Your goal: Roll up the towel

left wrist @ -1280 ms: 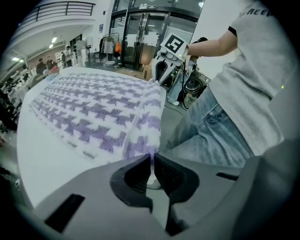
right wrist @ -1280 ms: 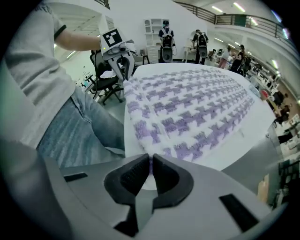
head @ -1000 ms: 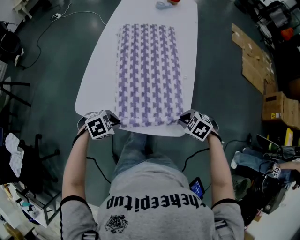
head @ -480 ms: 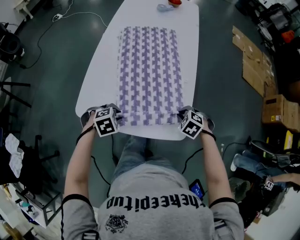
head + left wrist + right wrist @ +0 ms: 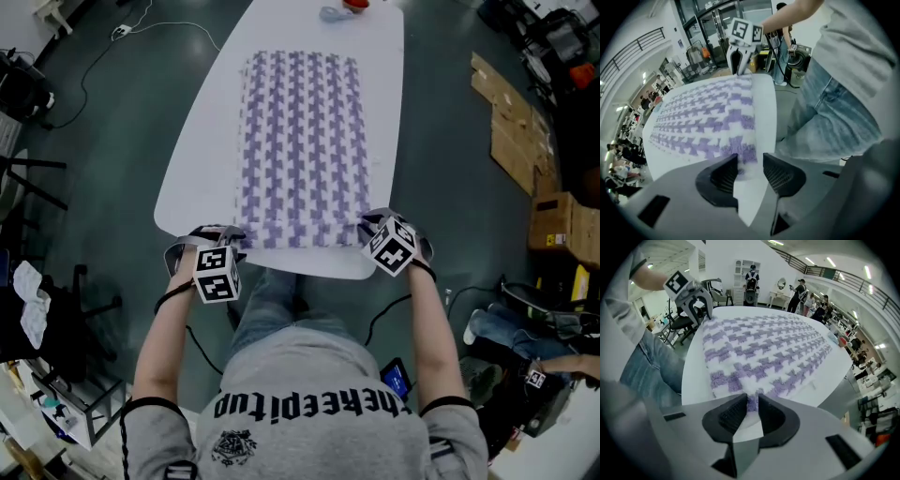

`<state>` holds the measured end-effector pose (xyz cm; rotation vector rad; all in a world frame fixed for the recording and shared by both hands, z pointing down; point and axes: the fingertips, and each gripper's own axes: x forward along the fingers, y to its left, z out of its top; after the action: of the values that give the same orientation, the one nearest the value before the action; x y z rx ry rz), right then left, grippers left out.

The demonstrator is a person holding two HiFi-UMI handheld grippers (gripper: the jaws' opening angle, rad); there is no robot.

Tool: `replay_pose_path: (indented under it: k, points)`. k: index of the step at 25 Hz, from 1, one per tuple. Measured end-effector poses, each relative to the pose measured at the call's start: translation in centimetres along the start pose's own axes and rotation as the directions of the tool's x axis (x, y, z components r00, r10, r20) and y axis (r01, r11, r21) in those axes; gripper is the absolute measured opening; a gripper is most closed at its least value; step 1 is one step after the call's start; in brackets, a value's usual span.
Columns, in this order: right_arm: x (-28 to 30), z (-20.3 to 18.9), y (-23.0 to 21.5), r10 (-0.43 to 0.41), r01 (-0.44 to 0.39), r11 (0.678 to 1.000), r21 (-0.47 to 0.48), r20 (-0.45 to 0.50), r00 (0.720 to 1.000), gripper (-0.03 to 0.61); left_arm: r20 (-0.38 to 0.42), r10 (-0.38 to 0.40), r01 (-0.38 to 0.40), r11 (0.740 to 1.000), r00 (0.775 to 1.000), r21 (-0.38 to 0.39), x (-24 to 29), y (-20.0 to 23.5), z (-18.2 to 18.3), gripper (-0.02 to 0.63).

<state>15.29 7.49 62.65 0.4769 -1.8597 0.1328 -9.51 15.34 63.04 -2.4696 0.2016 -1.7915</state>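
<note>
Purple-checked towel (image 5: 302,150) lies flat on the table (image 5: 192,178). Left tool (image 5: 749,165) is opening, the near corner loose between its jaws. Right tool (image 5: 751,409) is easing open, pads pinching the other corner.

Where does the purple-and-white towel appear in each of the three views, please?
Head view: the towel lies flat, upper centre.
Left gripper view: towel left of centre, reaching bottom middle.
Right gripper view: towel across the centre, reaching bottom middle.
Shared landmark: the white table beneath it.
</note>
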Motion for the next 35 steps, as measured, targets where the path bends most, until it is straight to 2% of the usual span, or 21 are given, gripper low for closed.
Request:
replay_pose_path:
  k: [4,6,9,11,13,14,15,16,17,18,20,24,27,31,35]
  points:
    - [-2.8,1.1,-1.5,-0.065,0.063,0.998,0.025,0.081,0.995,0.087,-0.010,0.033,-0.034,0.995,0.999,-0.096,1.0,0.6,-0.5,0.152]
    - [-4.2,1.2,-1.9,-0.106,0.104,0.994,0.020,0.115,0.988,0.087,-0.010,0.032,-0.033,0.994,0.999,-0.109,1.3,0.9,-0.5,0.152]
    - [-4.9,1.2,0.6,-0.048,0.056,0.997,-0.060,0.128,0.991,0.089,-0.011,0.013,-0.014,0.994,1.000,-0.112,1.2,1.1,-0.3,0.152]
    - [-4.3,0.8,3.2,0.015,-0.002,0.989,-0.151,0.081,0.997,0.103,-0.010,0.007,-0.008,0.993,1.000,-0.118,0.6,1.4,-0.1,0.152]
    - [-2.9,-0.4,4.8,0.041,-0.040,0.973,-0.228,-0.001,0.999,0.123,-0.008,0.012,-0.013,0.991,1.000,-0.130,0.3,1.5,-0.1,0.150]
    - [-2.1,-1.1,5.1,0.034,-0.042,0.966,-0.255,-0.038,0.999,0.132,-0.010,0.024,-0.025,0.990,1.000,-0.136,0.3,1.7,-0.1,0.142]
    - [-1.4,-1.7,5.0,0.013,-0.031,0.960,-0.278,-0.066,0.998,0.132,-0.013,0.036,-0.038,0.989,0.999,-0.141,0.3,1.9,-0.1,0.097]
    - [-0.9,-2.1,4.6,-0.017,-0.008,0.955,-0.298,-0.083,0.996,0.132,-0.015,0.041,-0.043,0.989,0.999,-0.143,0.4,2.0,-0.1,0.083]
    - [-0.6,-2.3,4.2,-0.045,0.015,0.950,-0.311,-0.091,0.995,0.115,-0.015,0.039,-0.041,0.989,0.999,-0.141,0.4,2.1,0.0,0.075]
    - [-0.5,-2.3,3.9,-0.063,0.030,0.948,-0.317,-0.093,0.994,0.068,-0.016,0.033,-0.035,0.990,0.999,-0.135,0.3,2.1,0.1,0.071]
    - [-0.3,-2.1,3.7,-0.062,0.030,0.949,-0.313,-0.094,0.994,0.024,-0.024,0.020,-0.022,0.993,1.000,-0.120,0.4,2.0,0.0,0.055]
    - [-0.9,-1.9,4.3,-0.007,-0.017,0.959,-0.282,-0.083,0.996,0.020,-0.029,-0.022,0.019,0.995,0.999,-0.101,0.1,1.6,-0.3,0.038]
    - [-2.4,-2.2,5.2,0.070,-0.085,0.966,-0.243,-0.070,0.995,0.020,-0.014,-0.100,0.098,0.991,0.995,-0.094,-0.7,0.3,0.2,0.037]
    - [-3.6,-3.6,7.1,0.185,-0.195,0.962,-0.193,-0.071,0.980,0.020,0.019,-0.188,0.189,0.974,0.982,-0.124,-1.1,-1.9,1.0,0.037]
    - [-3.6,-3.7,6.4,0.234,-0.238,0.964,-0.118,-0.044,0.971,0.021,0.056,-0.219,0.225,0.959,0.974,-0.170,-1.1,-1.6,1.5,0.038]
